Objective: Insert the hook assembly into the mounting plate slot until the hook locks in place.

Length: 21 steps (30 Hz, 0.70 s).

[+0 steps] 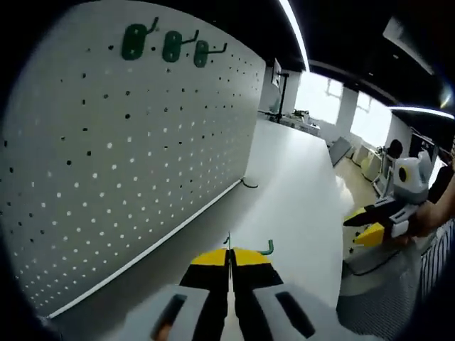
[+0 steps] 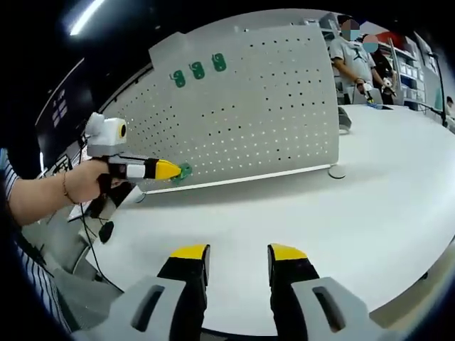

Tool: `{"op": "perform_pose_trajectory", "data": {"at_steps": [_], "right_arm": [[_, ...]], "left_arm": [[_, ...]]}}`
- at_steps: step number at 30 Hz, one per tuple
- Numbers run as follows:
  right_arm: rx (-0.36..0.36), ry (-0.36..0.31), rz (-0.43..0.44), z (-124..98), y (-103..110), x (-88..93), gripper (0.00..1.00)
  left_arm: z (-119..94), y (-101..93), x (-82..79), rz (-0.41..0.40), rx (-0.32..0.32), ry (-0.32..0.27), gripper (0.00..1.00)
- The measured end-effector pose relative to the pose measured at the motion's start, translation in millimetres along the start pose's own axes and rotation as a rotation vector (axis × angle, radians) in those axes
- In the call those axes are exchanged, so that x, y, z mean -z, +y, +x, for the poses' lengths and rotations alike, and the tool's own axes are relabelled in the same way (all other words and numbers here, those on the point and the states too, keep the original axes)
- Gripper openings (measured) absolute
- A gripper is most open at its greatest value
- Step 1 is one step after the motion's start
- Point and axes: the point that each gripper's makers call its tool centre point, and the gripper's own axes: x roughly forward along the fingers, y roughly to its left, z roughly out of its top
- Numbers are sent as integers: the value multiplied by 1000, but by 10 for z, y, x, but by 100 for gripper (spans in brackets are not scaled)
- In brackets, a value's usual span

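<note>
Table: one white tabletop (image 2: 341, 213), running under both grippers and carrying the board.
Pegboard: one pale perforated mounting plate (image 1: 128, 142), standing upright along the table edge; in the right gripper view the same board (image 2: 270, 106) rests on a round foot (image 2: 337, 171) at its right corner.
Hooks on board: three green hooks (image 1: 170, 46) in a row near the top edge, also seen as three green spots (image 2: 197, 71) in the right gripper view.
Loose hook: one dark hook (image 1: 249, 185) lying on the table at the board's base.
People: two figures (image 2: 355, 60) standing behind the table, well apart from the board; a chair-like shape (image 1: 391, 160) in the far room is too small to make out.
Left gripper (image 1: 229, 257): yellow-tipped jaws pressed together on a green hook (image 1: 267, 248), whose curved end pokes out just to the right of the tips; in the right gripper view this gripper (image 2: 169, 170) is held by a hand (image 2: 89, 181) with the green piece (image 2: 185, 171) at its tip, near the board's lower edge, contact with the board not discernible.
Right gripper (image 2: 237, 253): jaws spread, nothing between them, hovering above bare table; seen from the left gripper view (image 1: 366, 227) at the right edge.
Hidden: most of the held hook's body sits between the closed jaws.
</note>
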Motion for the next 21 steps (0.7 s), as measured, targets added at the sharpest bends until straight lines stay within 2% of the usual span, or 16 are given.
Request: {"op": "perform_pose_trajectory", "data": {"at_steps": [2, 6, 11, 14, 21], "right_arm": [[-12, 3, -7, 12, 36, -3, 30], [-35, 20, -12, 72, 106, 14, 30], [-92, 12, -25, 141, 329, -74, 30], [-117, 3, -35, 187, 452, -119, 30], [-204, -16, -16, 231, 803, -250, 30]], "left_arm": [[-60, -22, -40, 2, 6, -7, 1], [-160, -85, -16, -6, 20, -5, 1], [-398, -157, 23, 12, 12, -11, 1], [-498, -139, 37, 9, 4, -14, 1], [-779, -58, -20, -45, -50, -64, 1]]}}
